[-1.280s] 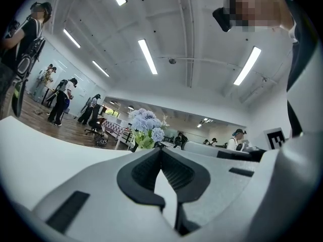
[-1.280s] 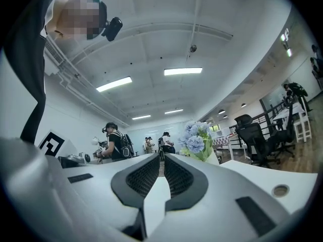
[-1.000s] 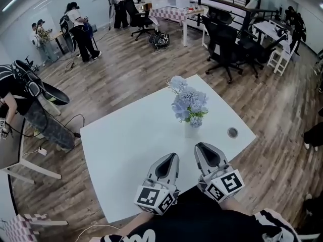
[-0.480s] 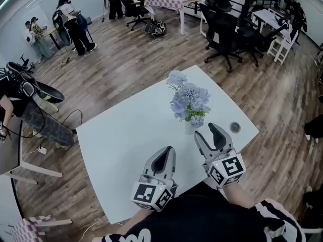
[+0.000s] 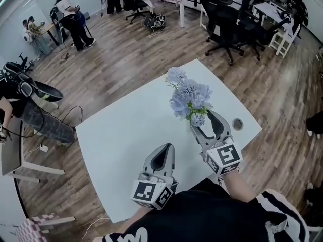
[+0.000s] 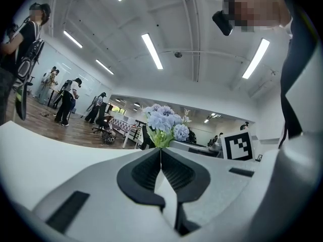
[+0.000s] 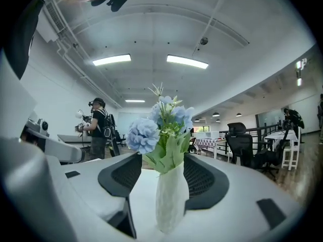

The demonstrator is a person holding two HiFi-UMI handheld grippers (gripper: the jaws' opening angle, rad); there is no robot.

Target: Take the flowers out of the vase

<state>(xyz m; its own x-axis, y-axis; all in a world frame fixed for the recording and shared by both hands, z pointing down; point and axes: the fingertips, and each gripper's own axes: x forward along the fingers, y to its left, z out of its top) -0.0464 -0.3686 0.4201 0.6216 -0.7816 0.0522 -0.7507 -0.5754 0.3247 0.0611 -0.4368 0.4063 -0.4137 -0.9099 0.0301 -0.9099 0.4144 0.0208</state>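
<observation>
A bunch of pale blue flowers (image 5: 187,96) stands upright in a small white vase (image 7: 171,200) on the white table (image 5: 116,135). In the head view the blooms and my right gripper (image 5: 207,122) mostly hide the vase. The right gripper's jaws are opening. The vase and flower stems (image 7: 166,155) stand between the jaws, and neither pad touches them. My left gripper (image 5: 166,149) is shut and empty, low over the table to the left and nearer me. Its view shows the flowers (image 6: 164,122) straight ahead past its closed tips.
A round cable hole (image 5: 237,123) sits in the table just right of the vase. The table's edge runs close behind the flowers. Black office chairs (image 5: 227,26) stand on the wood floor beyond, and several people (image 5: 68,16) stand at the far left.
My right gripper has moved forward to the vase and its jaws have gone from shut to wide apart around it. The left gripper has edged forward a little and stays shut.
</observation>
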